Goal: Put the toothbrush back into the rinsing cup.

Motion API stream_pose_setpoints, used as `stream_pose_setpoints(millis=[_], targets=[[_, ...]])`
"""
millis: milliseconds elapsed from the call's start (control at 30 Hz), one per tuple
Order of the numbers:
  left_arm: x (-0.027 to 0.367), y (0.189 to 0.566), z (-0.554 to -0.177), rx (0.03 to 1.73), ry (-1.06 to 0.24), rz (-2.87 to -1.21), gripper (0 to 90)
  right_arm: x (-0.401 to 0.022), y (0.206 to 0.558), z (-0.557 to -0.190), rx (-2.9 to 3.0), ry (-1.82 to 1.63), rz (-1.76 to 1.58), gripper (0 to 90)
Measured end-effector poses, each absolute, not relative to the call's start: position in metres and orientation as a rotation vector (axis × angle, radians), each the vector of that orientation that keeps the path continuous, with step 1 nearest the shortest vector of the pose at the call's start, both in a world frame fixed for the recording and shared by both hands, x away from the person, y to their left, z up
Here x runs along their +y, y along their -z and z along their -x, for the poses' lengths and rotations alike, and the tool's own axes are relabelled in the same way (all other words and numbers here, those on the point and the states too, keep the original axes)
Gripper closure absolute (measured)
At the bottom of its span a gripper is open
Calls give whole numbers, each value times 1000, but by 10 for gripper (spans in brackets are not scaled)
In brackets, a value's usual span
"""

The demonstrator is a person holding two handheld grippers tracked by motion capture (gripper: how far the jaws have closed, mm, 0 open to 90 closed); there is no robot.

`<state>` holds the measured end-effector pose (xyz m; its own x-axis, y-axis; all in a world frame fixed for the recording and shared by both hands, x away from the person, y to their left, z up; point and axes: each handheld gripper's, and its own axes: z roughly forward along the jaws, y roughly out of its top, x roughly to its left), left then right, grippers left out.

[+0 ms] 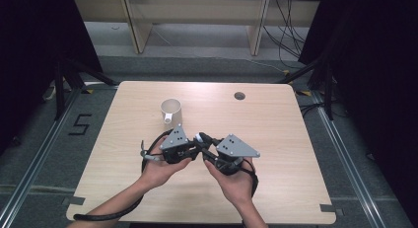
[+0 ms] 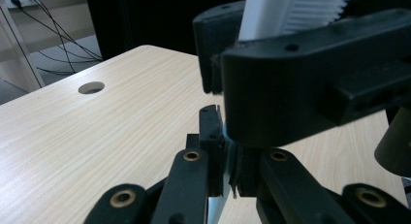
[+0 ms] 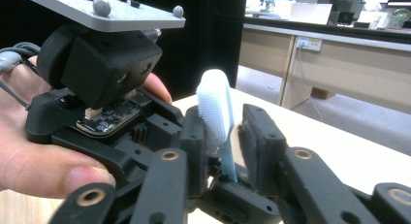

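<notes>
I'm clamping the toothbrush [image 3: 216,118] handle in my left gripper [image 2: 225,156]; my right gripper [image 3: 220,151] is straddling its neck loosely, risking slip during handover.

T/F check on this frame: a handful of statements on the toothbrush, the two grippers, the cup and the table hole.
1. The left gripper is shut on the toothbrush. True: its jaws clamp the pale blue handle.
2. The right gripper has the brush's head end between its jaws. True: the white bristles stand up between them; whether the pads press on it cannot be told.
3. The white cup lies tipped on its side. False: it stands upright on the table, beyond the grippers.
4. The toothbrush rests inside the cup. False: it is held up between the two grippers.
5. The round hole is in the table's near edge. False: it is near the far edge.
</notes>
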<state>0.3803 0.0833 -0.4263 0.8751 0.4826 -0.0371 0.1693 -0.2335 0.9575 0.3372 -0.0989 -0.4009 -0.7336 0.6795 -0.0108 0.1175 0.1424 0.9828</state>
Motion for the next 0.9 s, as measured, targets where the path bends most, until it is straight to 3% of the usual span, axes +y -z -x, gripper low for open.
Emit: stream_pose_setpoints(millis=[333, 600, 900], targets=[[82, 425, -379, 478, -358, -1790, 835, -103, 397, -337, 1951, -1614, -749, 797], [88, 430, -376, 448, -406, -1763, 580, -118, 392, -345, 1873, -1652, -802, 798], [101, 435, -366, 406, -517, -1771, 420, -128, 391, -353, 1857, -1687, -917, 798]])
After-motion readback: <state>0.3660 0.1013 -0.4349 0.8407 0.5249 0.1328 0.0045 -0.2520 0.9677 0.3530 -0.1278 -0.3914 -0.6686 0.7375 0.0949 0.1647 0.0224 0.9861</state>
